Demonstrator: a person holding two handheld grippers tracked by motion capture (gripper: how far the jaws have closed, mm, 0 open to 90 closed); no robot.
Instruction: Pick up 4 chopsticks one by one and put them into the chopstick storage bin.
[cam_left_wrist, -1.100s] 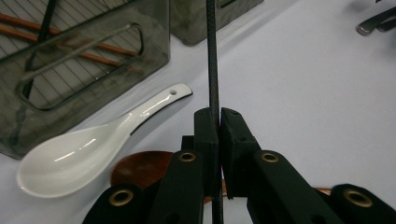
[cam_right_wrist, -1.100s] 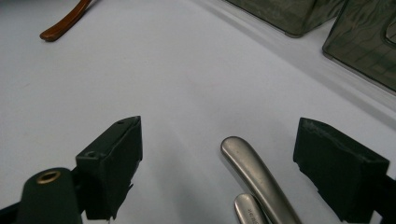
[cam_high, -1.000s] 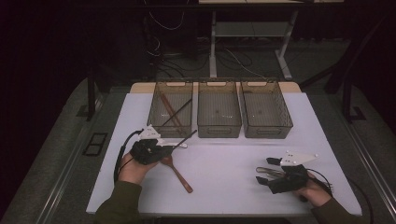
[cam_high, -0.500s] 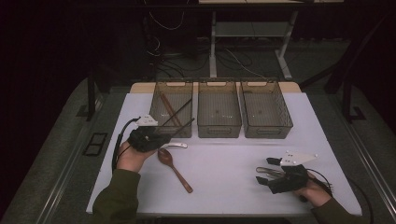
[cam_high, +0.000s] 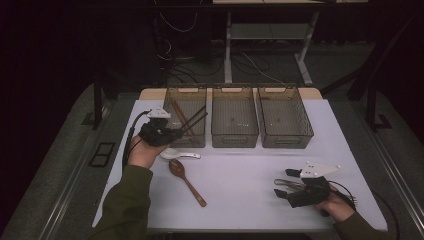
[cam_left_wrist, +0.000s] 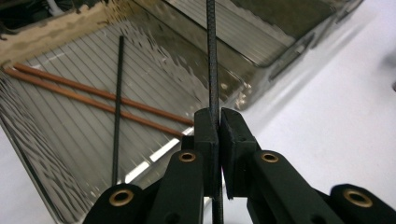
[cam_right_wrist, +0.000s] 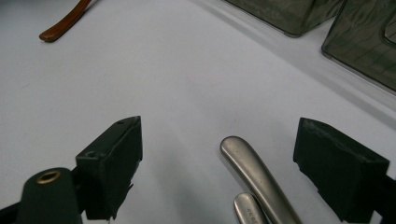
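High view: the left tool (cam_high: 172, 134) is gripping a black chopstick (cam_high: 196, 121) over the near rim of the left bin (cam_high: 172, 95); the right tool (cam_high: 284, 187) is resting on the desk (cam_high: 240, 170), well right of that bin.
Left gripper view: jaws are pinching the black chopstick (cam_left_wrist: 211, 56); best to be lowering it flat beside the brown chopsticks (cam_left_wrist: 93, 95) lying in the left bin (cam_left_wrist: 37, 140).
Right gripper view: jaws are standing wide apart around metal handles (cam_right_wrist: 254, 175), not pressing them.

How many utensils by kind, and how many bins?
Black chopsticks: 2, one in the left gripper at, one in the left bin at
Brown chopsticks: 2
Wooden spoon: 1
White spoon: 1
Metal handles between the right gripper jaws: 2, kind unclear
Bins: 3
Total: 8 utensils, 3 bins
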